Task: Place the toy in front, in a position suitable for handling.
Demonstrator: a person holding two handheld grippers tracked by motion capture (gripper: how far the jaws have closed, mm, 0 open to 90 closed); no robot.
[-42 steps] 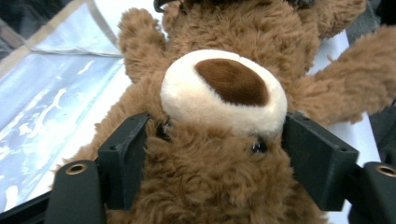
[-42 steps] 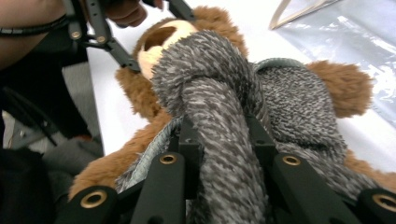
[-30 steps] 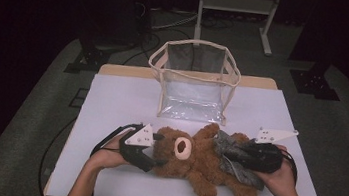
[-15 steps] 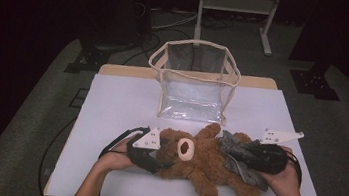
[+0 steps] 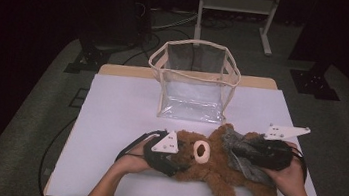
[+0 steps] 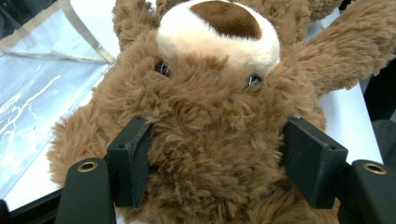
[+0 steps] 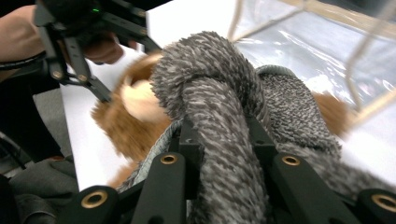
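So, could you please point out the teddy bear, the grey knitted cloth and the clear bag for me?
teddy bear (image 6: 219, 154), left gripper view, on the fur of its head below the eyes.
grey knitted cloth (image 7: 224, 121), right gripper view, on the fold between the jaws.
clear bag (image 5: 194, 96), high view, on its front wall.

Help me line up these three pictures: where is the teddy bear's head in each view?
High view: teddy bear's head, low centre, beside the left gripper.
Left gripper view: head across the middle, gripper jaws pressed on either side.
Right gripper view: head, left of centre, behind the grey cloth.
Shared landmark: clear bag.
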